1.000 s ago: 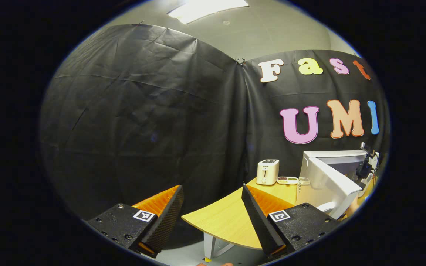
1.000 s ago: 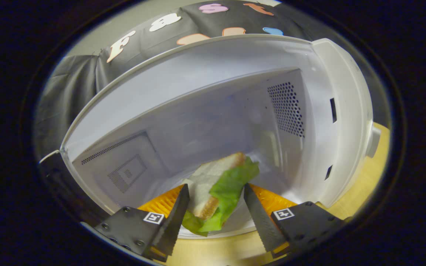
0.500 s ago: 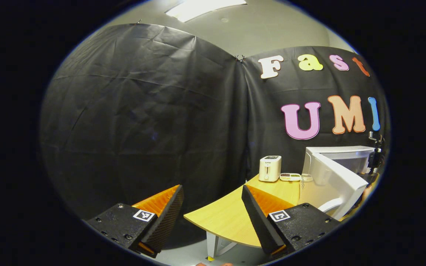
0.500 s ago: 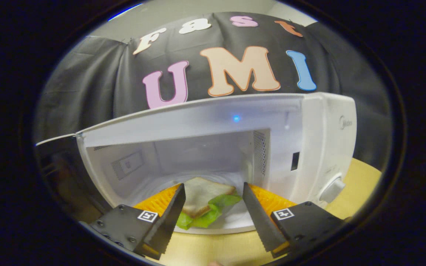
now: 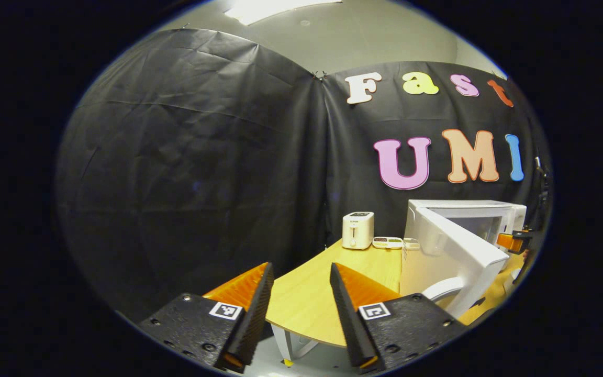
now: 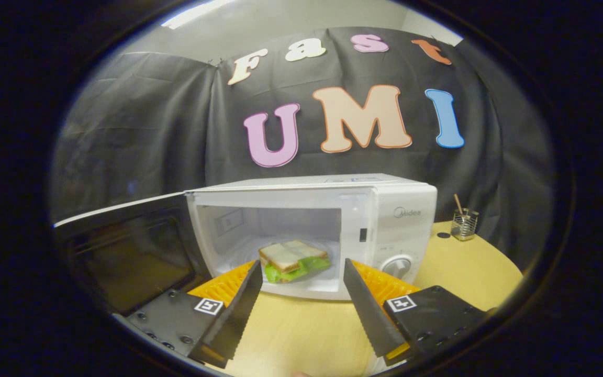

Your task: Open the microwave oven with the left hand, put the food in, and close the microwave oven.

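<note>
From my remote station, the right gripper (image 6: 297, 303) hangs in front of the white microwave oven (image 6: 327, 230), its two serrated fingers spread wide with nothing between them. Past the fingertips, the sandwich (image 6: 292, 259), bread with green lettuce at its edge, lies inside the oven's cavity on the pale floor, well clear of the fingers. The oven door (image 6: 123, 246) stands swung open to the left, its dark window facing me. The oven sits on the wooden table (image 6: 464, 267), its round dial (image 6: 397, 265) on the front panel to the right of the cavity. Farther right on the table, near the black cloth wall, stands a small wire holder (image 6: 464, 222) with a stick in it.

My left gripper (image 5: 296, 309) is held off the table's near corner, well apart from the oven, its fingers parted to a moderate gap and empty. In the left gripper view the oven (image 5: 469, 220) appears at the far right with its door (image 5: 450, 256) angled outward, the door handle (image 5: 440, 288) toward me. A white toaster (image 5: 357, 230) stands near the wall on the table (image 5: 312, 298), and a small flat tray (image 5: 394, 242) lies just beside it, between toaster and oven. An orange part of the other gripper (image 5: 511, 241) shows at the oven's front.
</note>
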`<act>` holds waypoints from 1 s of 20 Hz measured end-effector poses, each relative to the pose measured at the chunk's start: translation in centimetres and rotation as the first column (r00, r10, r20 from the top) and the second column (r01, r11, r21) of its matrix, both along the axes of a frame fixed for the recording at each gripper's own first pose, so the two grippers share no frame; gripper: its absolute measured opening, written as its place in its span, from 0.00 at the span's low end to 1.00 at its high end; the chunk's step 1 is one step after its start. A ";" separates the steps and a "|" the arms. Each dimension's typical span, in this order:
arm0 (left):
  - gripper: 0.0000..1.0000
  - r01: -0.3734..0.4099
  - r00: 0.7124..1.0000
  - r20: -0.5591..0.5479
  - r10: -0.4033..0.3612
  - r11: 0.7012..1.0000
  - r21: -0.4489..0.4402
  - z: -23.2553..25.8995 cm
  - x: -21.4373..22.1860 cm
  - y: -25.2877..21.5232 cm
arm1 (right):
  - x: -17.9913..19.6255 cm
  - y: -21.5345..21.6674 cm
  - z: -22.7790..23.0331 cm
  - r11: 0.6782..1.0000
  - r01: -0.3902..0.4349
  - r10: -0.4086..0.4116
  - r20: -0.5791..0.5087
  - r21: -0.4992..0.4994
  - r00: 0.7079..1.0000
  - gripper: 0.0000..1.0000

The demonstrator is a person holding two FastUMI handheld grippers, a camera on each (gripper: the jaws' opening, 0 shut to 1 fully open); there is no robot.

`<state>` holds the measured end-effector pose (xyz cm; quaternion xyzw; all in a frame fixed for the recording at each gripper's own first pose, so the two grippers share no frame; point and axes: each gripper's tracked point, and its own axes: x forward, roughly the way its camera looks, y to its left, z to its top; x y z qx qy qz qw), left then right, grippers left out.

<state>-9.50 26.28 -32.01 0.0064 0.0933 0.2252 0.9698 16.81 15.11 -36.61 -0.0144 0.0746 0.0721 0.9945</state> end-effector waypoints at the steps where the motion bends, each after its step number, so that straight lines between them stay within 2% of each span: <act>1: 0.54 0.013 1.000 -0.004 -0.013 1.000 0.011 0.1 0.2 -0.6 | -1.3 -0.7 0.2 1.000 -0.009 0.009 -0.004 -0.005 1.000 0.92; 5: 0.09 0.002 0.999 -0.043 0.000 0.999 0.051 -0.5 0.8 -1.8 | -5.6 -5.0 1.2 1.000 0.013 -0.012 0.007 -0.024 1.000 0.92; 6: 0.05 0.018 0.999 -0.046 -0.015 0.998 0.058 -0.4 0.6 -2.4 | -6.3 -6.0 1.7 1.000 0.021 -0.021 0.010 -0.016 1.000 0.92; 7: 0.01 0.027 0.999 -0.045 -0.024 0.998 0.064 -0.2 0.5 -2.9 | -7.0 -7.1 2.1 1.000 0.028 -0.028 0.010 -0.003 1.000 0.97; 11: 0.01 0.082 0.997 0.002 -0.082 0.994 0.069 1.2 0.7 -5.2 | -8.4 -11.8 4.4 0.997 0.071 -0.071 0.014 0.004 0.997 0.97; 12: 0.01 0.093 0.995 0.019 -0.095 0.993 0.077 1.7 0.8 -5.6 | -8.8 -13.0 5.1 0.996 0.090 -0.090 0.023 -0.001 0.996 0.91; 17: 0.01 0.126 0.992 0.019 -0.128 0.988 0.089 2.4 1.7 -7.4 | -10.6 -18.3 8.7 0.985 0.174 -0.173 0.068 -0.012 0.983 0.91; 20: 0.01 0.128 0.991 0.018 -0.130 0.989 0.071 2.4 1.9 -8.7 | -12.1 -19.6 10.4 0.982 0.186 -0.186 0.091 0.010 0.978 0.92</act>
